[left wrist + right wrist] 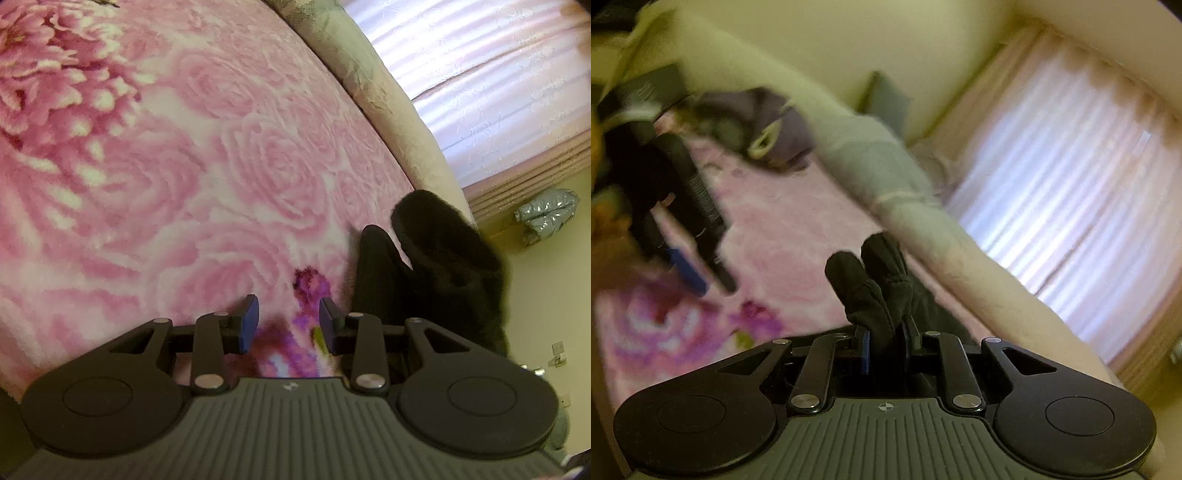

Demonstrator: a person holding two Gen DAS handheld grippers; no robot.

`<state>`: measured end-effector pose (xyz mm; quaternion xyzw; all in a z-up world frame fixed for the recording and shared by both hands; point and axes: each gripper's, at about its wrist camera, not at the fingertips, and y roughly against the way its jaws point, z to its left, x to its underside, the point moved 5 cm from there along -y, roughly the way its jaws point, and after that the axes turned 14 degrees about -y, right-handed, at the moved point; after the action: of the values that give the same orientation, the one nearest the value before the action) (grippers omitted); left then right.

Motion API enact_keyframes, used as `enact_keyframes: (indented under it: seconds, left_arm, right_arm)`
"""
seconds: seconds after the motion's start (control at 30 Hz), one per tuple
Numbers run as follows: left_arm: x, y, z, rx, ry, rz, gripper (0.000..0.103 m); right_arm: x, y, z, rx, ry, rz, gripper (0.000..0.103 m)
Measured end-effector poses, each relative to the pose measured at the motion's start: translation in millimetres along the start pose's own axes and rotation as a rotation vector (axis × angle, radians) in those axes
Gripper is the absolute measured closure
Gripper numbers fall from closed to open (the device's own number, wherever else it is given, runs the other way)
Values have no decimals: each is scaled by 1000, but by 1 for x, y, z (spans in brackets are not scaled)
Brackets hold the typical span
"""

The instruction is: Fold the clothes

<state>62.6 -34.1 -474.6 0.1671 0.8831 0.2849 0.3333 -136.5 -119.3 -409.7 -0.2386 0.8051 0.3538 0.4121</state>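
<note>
A black fleece garment [436, 258] lies bunched near the bed's right edge on the pink rose blanket [184, 166]. My left gripper [289, 321] is open just left of it, blue pads [250, 321] hovering over a purple flower, nothing between them. In the right wrist view my right gripper [884, 349] is shut on the black garment [871, 284], whose two rounded ends stick up past the fingers. The left gripper [690, 273] shows blurred at the left of that view, above the blanket [783, 236].
A beige padded bed frame [391, 110] borders the blanket on the right, with pink curtains [498, 85] behind. A silver bag [546, 218] sits on the floor. A purple and grey pile of clothes [764, 125] lies at the far end of the bed.
</note>
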Motion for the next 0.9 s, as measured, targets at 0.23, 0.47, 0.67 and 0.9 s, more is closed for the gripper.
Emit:
enact_keyframes:
  seconds: [0.23,0.47,0.67,0.9]
  left_arm:
    - [1,0,3,13,4,5,73]
    - [0,0,-1,-1,3,14,73]
    - [-5,16,-21,15,-44,-3,72]
    - [-15,15,-74,216,-40,-23,65]
  right_arm:
    - [12,-17,15,56,36,67,88]
    - [25,-15,16,2,53,132,73]
    - [18,21,0,9,-125,98,38]
    - [29,88,-65,69,-681,63,39]
